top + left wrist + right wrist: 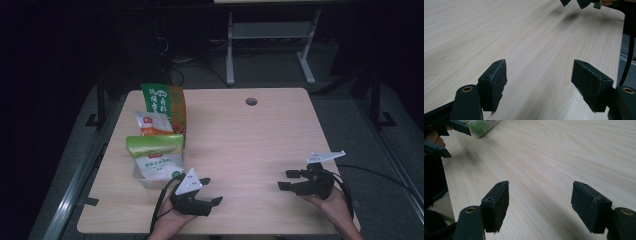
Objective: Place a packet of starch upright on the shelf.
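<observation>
In the high view my left gripper (212,191) rests low over the near edge of the wooden table (250,135), just right of the bags, and its jaws point right. They stand open over bare wood in the left gripper view (539,85), with nothing between them. My right gripper (286,180) is at the near right and its jaws point left toward the other. They also stand open and empty over the wood (540,205). Each gripper view catches the other gripper far off at its top edge.
At the table's left, a clear bin (142,177) holds a green-and-white bag (155,155), with a white-and-orange bag (152,124) and a tall green-and-orange bag (162,100) behind it. A round cable hole (251,101) sits at the far edge. Cables trail off the near side.
</observation>
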A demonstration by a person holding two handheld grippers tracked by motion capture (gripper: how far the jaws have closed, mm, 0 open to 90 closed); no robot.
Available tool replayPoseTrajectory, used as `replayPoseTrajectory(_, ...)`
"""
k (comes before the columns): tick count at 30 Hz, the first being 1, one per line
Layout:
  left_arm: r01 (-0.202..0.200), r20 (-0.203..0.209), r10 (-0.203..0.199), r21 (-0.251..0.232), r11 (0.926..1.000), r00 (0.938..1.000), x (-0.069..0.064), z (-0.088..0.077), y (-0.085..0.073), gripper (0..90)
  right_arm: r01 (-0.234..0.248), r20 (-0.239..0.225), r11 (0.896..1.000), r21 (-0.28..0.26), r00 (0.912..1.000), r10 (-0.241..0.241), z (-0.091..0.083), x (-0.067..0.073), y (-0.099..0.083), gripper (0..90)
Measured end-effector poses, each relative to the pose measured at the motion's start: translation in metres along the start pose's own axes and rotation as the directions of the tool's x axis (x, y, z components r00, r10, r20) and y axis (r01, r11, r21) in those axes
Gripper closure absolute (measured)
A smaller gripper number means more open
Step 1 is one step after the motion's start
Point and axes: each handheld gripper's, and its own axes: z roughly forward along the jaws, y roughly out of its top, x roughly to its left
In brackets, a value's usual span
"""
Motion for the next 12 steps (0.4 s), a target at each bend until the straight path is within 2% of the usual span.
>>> replayPoseTrajectory(6,-0.012,0.002,0.012,0.01,0.9999,0.9999,0.001,0.0,0.0,27.6,-0.003,0.011,1.0,-0.021,0.9999,0.004,-0.006,0.007,-0.014,28.4)
replayPoseTrajectory(12,-0.02,0.012,0.02,0.013,0.9997,0.9997,-0.002,0.001,0.0,27.3,0.057,0.033,0.998,-0.021,0.9979,-0.056,-0.006,0.022,-0.019,27.2)
